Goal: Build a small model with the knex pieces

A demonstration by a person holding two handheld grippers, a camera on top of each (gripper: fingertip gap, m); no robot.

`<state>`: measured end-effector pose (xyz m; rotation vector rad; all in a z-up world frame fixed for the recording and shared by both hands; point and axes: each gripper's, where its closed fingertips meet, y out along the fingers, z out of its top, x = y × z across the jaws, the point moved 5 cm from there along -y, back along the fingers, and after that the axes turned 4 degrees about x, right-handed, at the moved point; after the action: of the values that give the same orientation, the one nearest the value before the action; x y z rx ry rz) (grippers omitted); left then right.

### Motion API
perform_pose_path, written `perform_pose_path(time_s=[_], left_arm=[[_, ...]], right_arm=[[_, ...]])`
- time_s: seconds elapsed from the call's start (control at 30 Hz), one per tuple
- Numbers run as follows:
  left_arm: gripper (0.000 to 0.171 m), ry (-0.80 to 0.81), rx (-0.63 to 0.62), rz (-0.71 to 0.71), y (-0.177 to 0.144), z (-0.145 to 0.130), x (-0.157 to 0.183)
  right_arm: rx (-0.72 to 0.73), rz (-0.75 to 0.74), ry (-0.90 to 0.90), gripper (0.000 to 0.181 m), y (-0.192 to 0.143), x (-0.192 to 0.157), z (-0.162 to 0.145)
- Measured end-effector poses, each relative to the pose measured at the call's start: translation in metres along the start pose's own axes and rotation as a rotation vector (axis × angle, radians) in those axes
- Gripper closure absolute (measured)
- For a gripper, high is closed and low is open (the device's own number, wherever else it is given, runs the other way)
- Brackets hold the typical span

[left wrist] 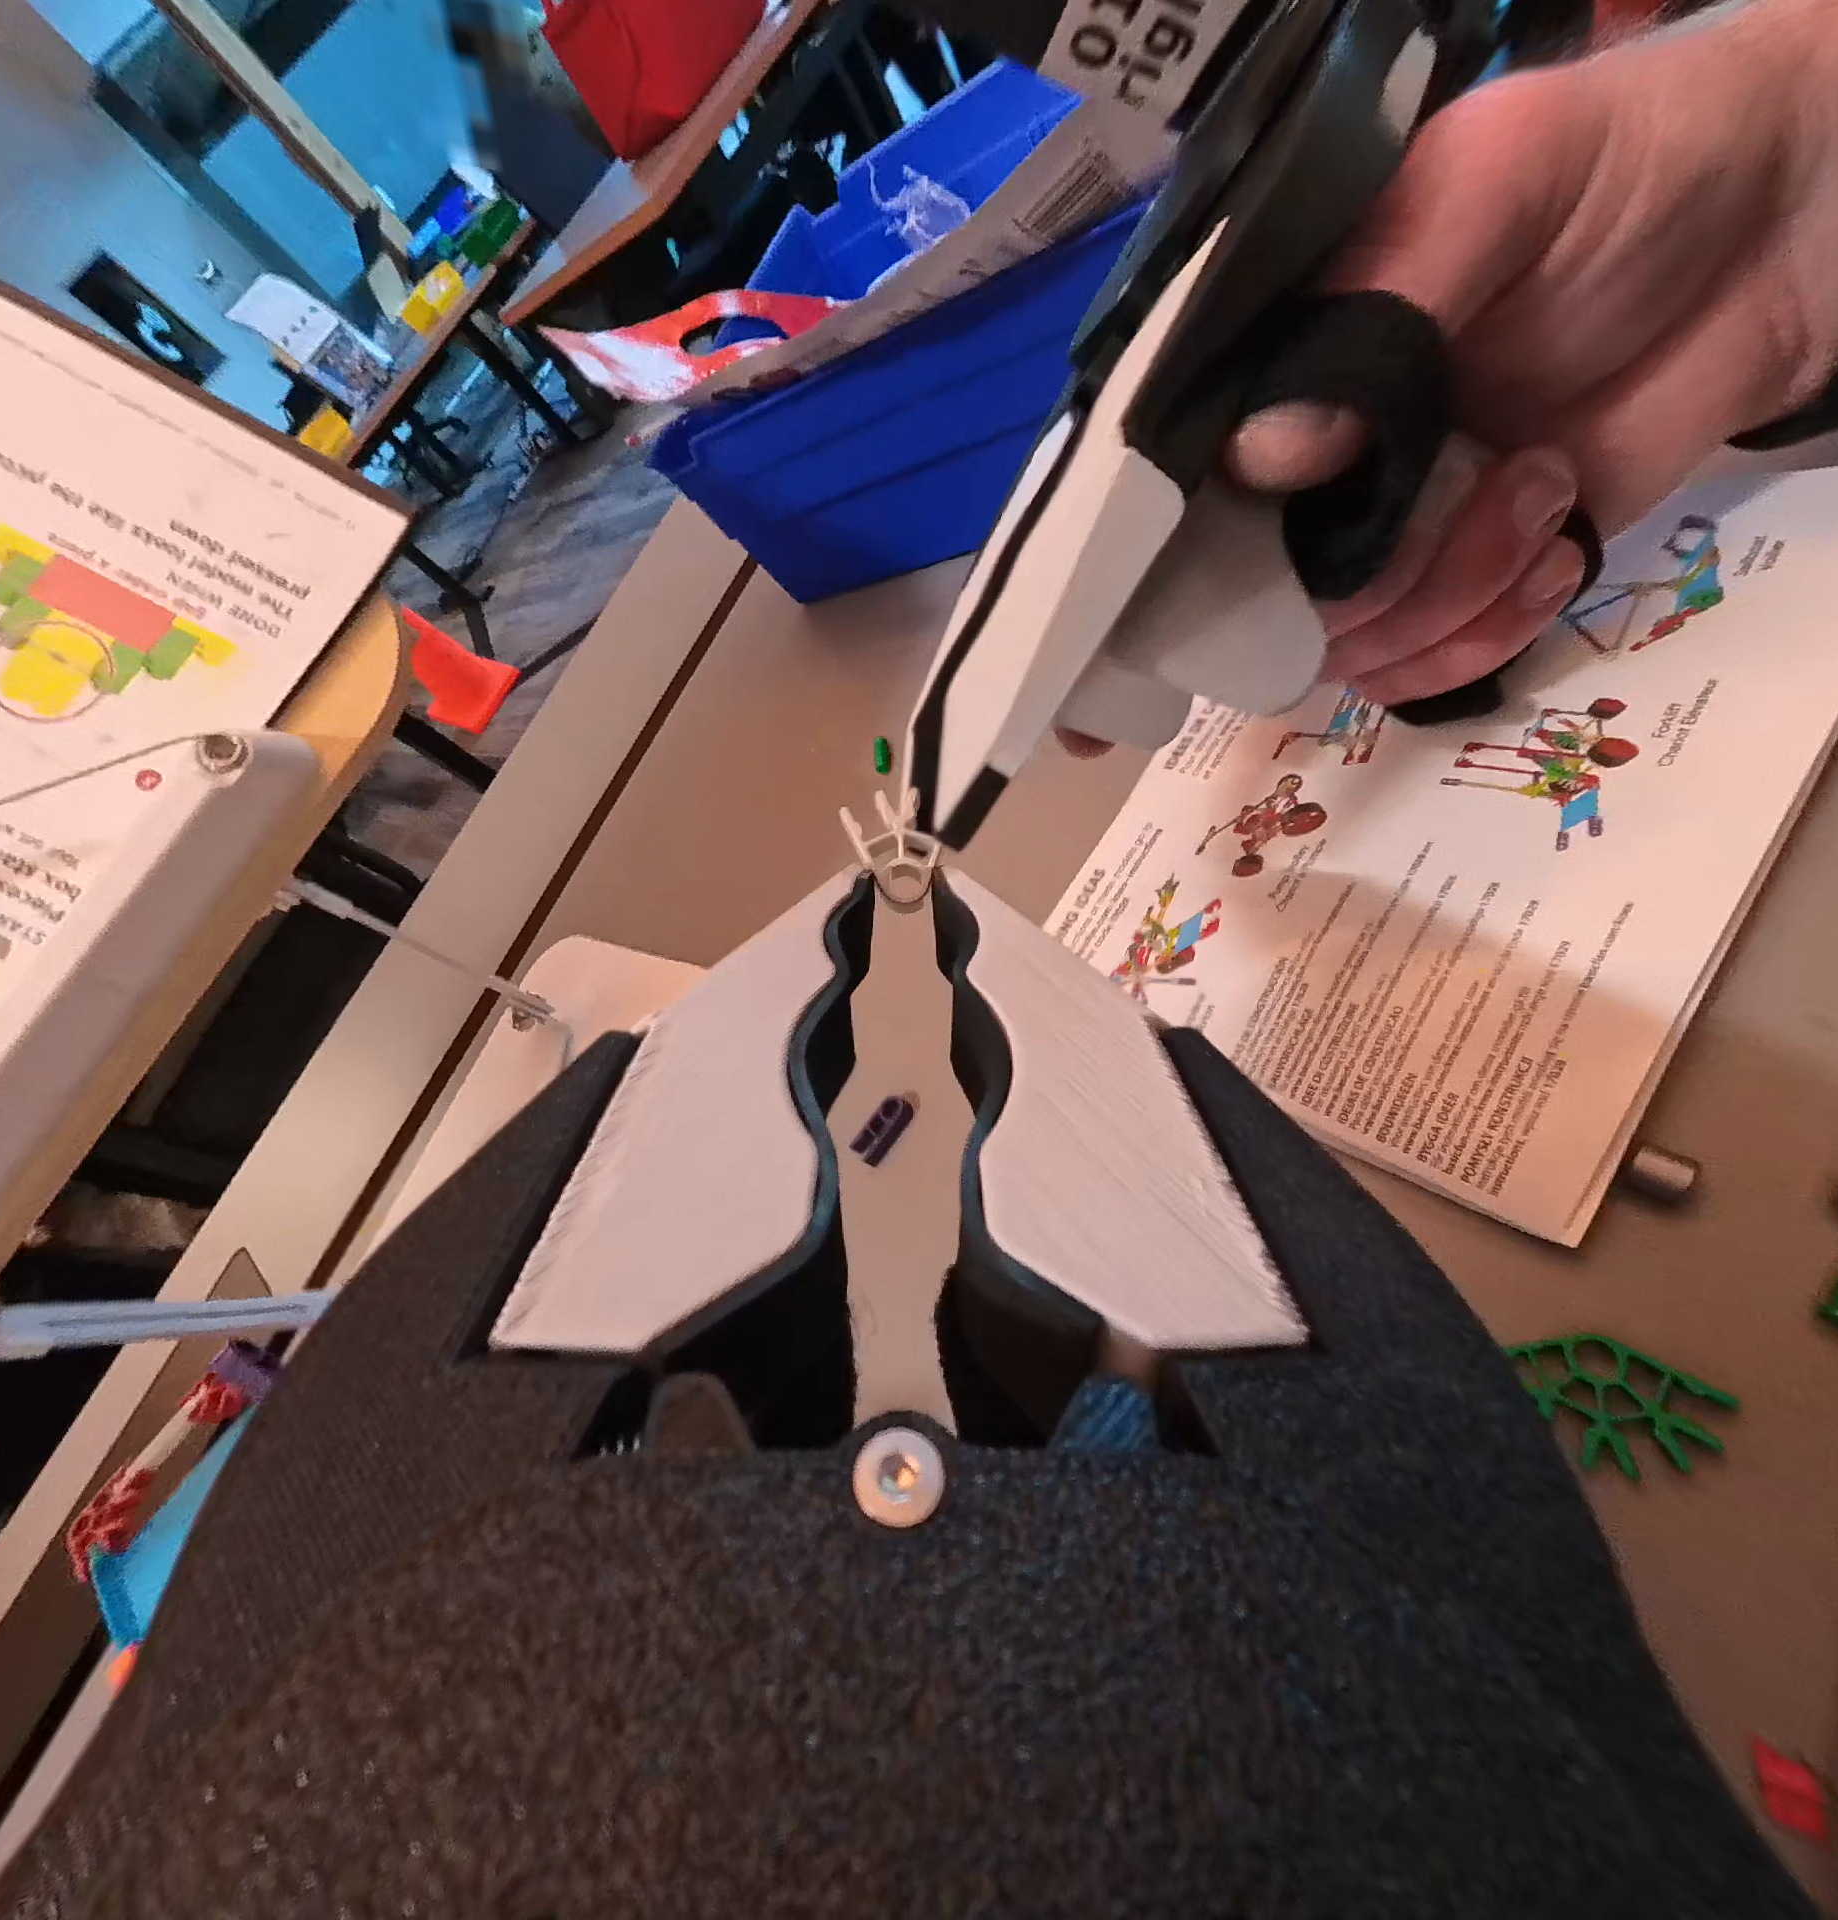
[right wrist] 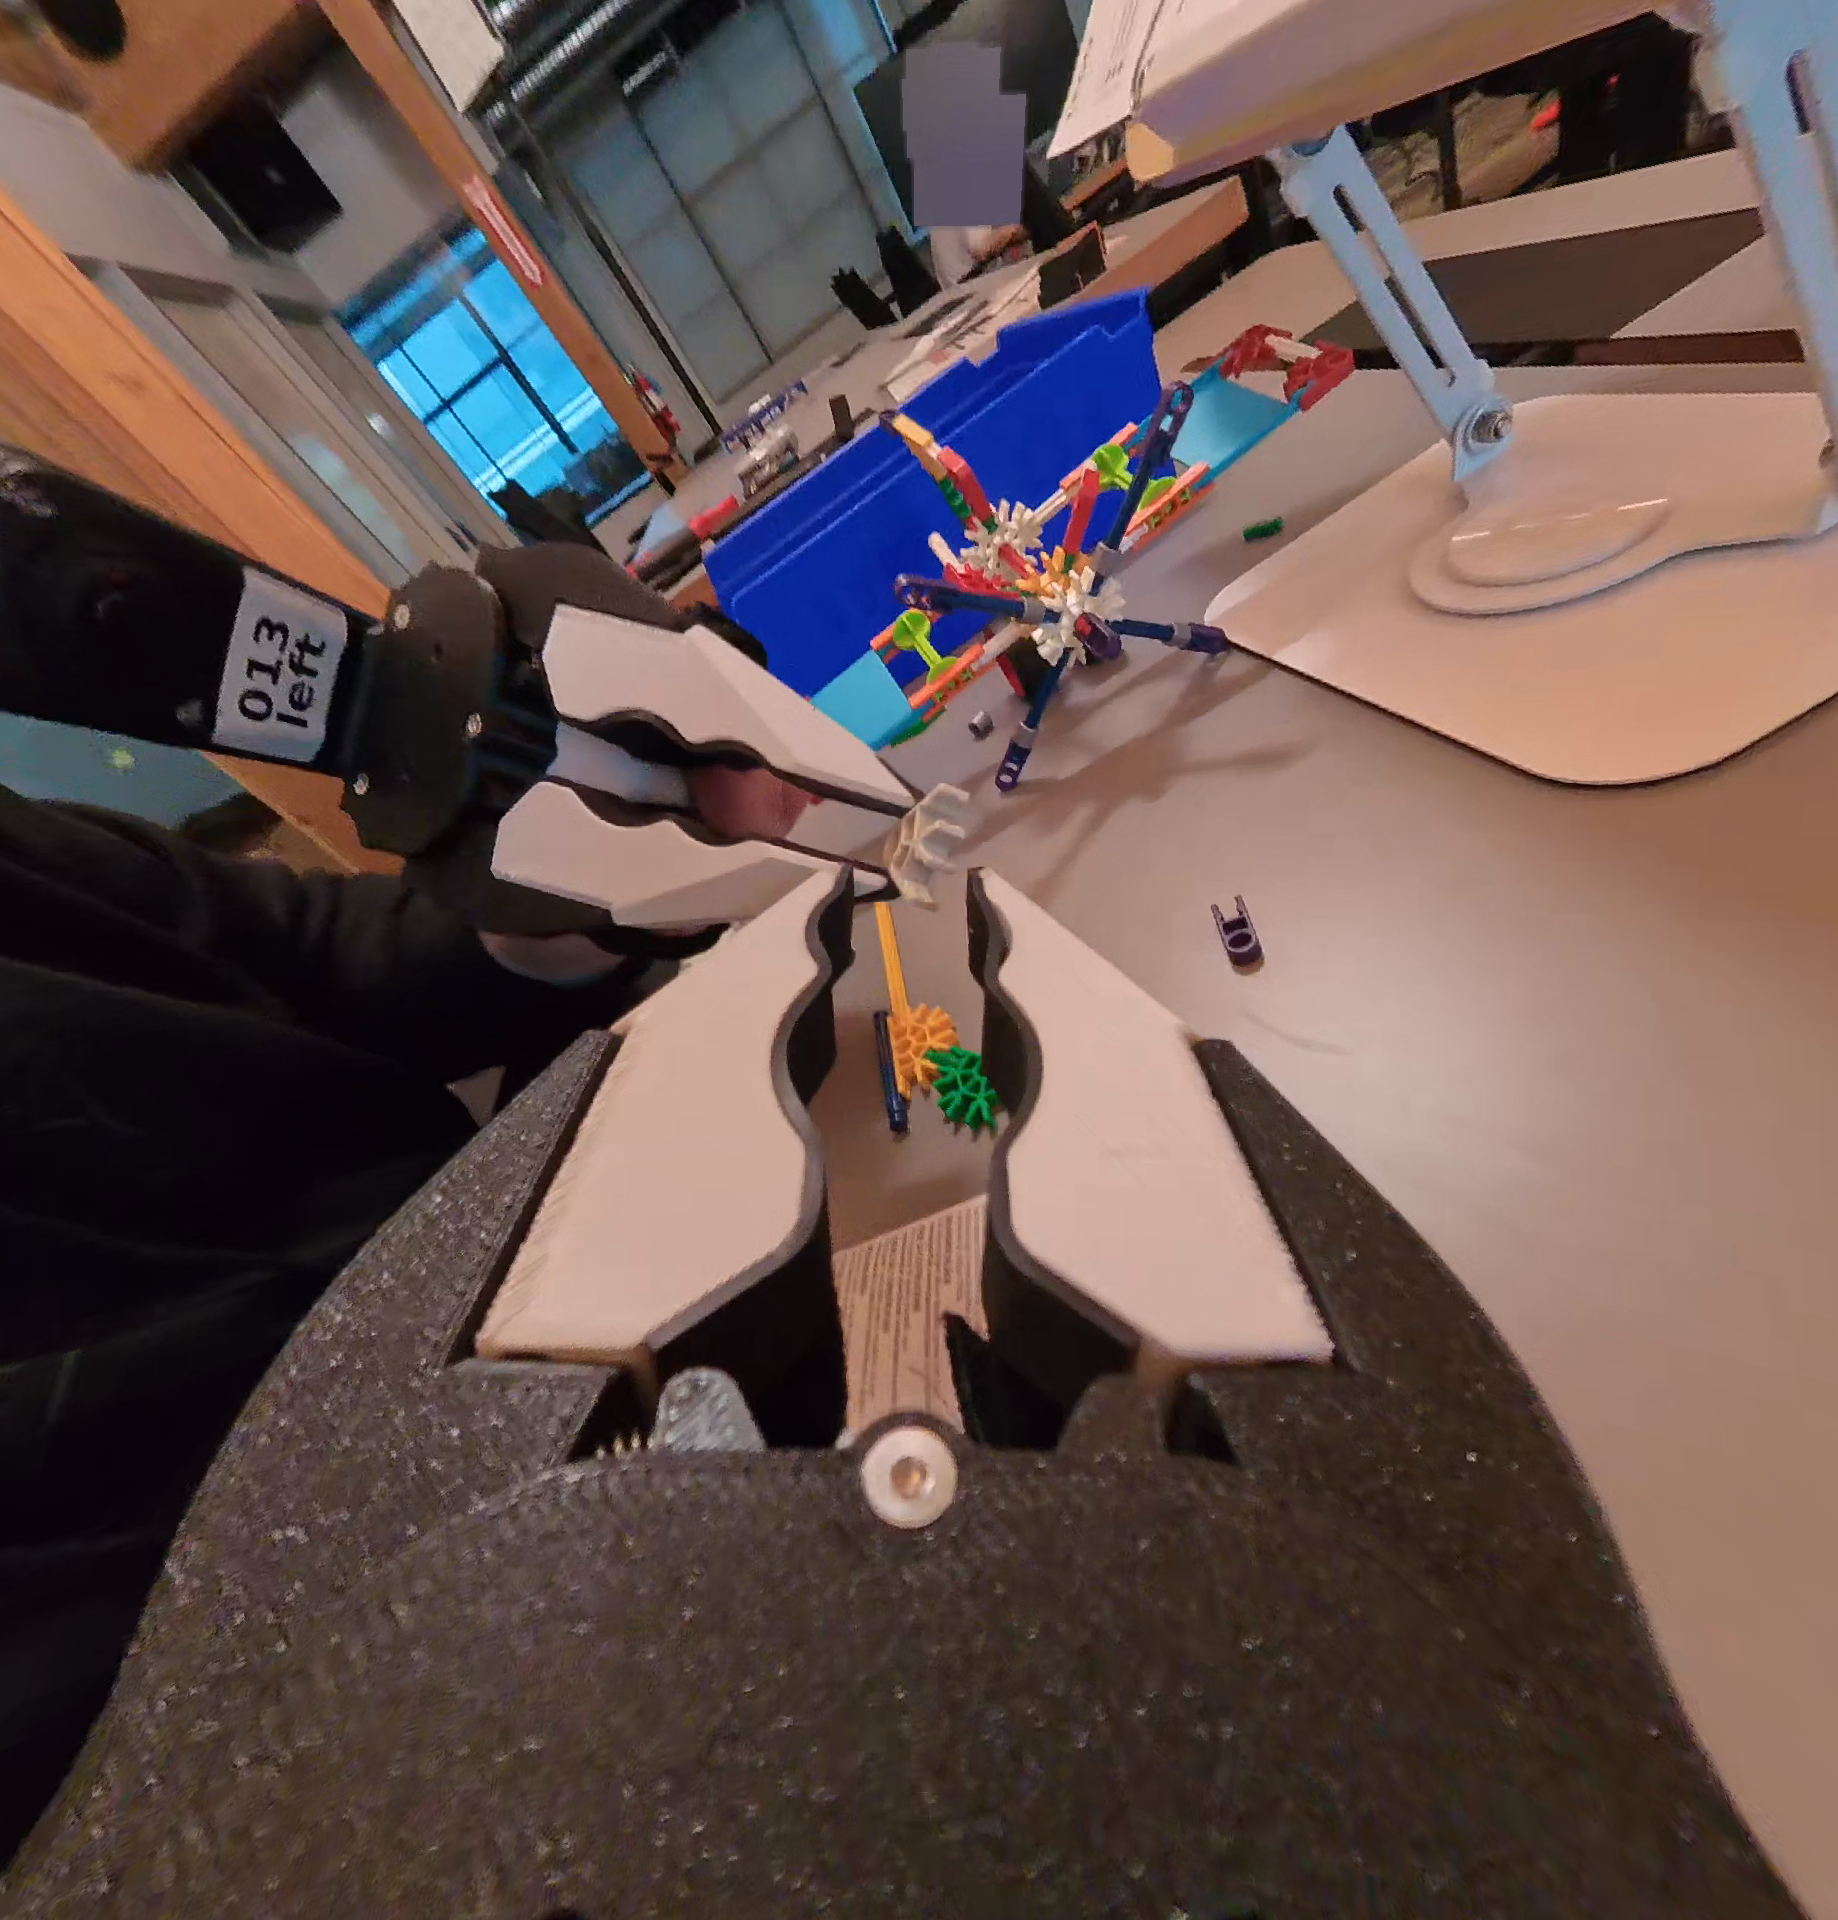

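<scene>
My left gripper (left wrist: 899,881) is shut on a small white snowflake-shaped connector (left wrist: 897,844), pinched at the fingertips and held above the table. In the right wrist view the left gripper (right wrist: 894,844) comes in from the left with the white connector (right wrist: 930,836) at its tip. My right gripper (right wrist: 912,885) is open and empty, its fingertips just under and around that connector. It also shows in the left wrist view (left wrist: 946,805), coming down from the upper right in a person's hand (left wrist: 1580,312). A purple connector (left wrist: 882,1127) lies on the table below, also visible in the right wrist view (right wrist: 1239,932).
A colourful rod-and-connector model (right wrist: 1040,592) stands before a blue bin (right wrist: 842,551). A yellow rod with an orange connector (right wrist: 920,1039), a green connector (right wrist: 962,1086) and a blue rod (right wrist: 889,1081) lie below my right gripper. An instruction booklet (left wrist: 1466,935) lies right; a white stand base (right wrist: 1517,582) is far right. My left and right fingertips are right by each other. My left tips are roughly 12 cm from the blue rod (right wrist: 889,1081).
</scene>
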<state>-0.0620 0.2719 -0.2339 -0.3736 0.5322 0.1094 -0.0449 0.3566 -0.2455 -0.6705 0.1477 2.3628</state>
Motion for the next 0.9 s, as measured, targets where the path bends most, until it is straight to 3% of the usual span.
perform_pose_path(time_s=[0.1, 0.27, 0.47, 0.53, 0.67, 0.77, 0.9], left_arm=[[0.162, 0.033, 0.035, -0.002, -0.001, 0.005, 0.003], [0.161, 0.015, 0.056, -0.074, -0.005, 0.002, 0.002], [0.15, -0.035, 0.033, -0.241, -0.015, 0.001, 0.0], [0.142, 0.021, -0.004, -0.285, -0.016, 0.001, 0.005], [0.131, 0.227, -0.011, -0.319, -0.017, 0.002, 0.019], [0.131, 0.337, 0.033, -0.311, -0.018, 0.008, 0.029], [0.145, 0.435, 0.056, -0.293, -0.02, 0.01, 0.038]], right_arm=[[0.036, 0.028, 0.022, 0.174, 0.004, -0.004, 0.004], [-0.018, -0.011, -0.058, 0.176, 0.007, -0.002, 0.003], [-0.248, -0.065, -0.324, 0.176, 0.004, -0.003, -0.01], [-0.278, -0.03, -0.361, 0.176, 0.004, -0.009, -0.011], [-0.304, 0.13, -0.262, 0.176, 0.0, -0.022, -0.013], [-0.301, 0.23, -0.18, 0.176, -0.002, -0.028, -0.014], [-0.334, 0.302, -0.135, 0.176, 0.002, -0.035, -0.022]])
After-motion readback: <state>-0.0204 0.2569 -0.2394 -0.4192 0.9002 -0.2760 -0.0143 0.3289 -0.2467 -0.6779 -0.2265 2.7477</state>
